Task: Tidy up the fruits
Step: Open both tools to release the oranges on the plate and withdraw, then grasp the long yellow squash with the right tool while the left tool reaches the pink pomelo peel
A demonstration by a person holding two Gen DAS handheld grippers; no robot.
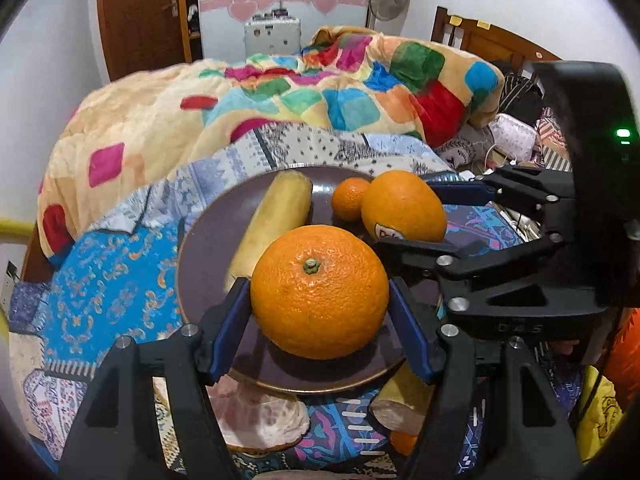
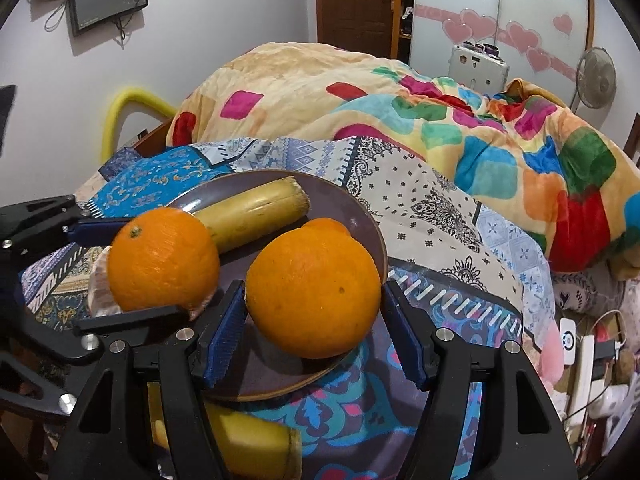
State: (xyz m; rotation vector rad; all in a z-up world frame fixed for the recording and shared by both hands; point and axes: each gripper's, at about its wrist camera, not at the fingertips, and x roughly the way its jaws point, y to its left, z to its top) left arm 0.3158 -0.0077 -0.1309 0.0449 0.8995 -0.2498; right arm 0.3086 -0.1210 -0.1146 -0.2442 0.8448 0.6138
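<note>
Fruit sits on a brown plate [image 1: 200, 264] resting on a patterned bedspread [image 1: 100, 292]. We see the left gripper [image 1: 320, 304] pinching a large orange [image 1: 320, 292] with a green stem over the plate's near side, blue pads touching both flanks. The right gripper [image 2: 314, 316] clamps a stickered orange [image 2: 314, 292] at the plate's right side. Farther back lie a yellow banana piece [image 1: 276, 220] and a small tangerine [image 1: 350, 200]. Near the plate on the cloth we note another banana piece [image 2: 252, 444]. A colourful quilt [image 1: 320, 88] is heaped beyond.
</note>
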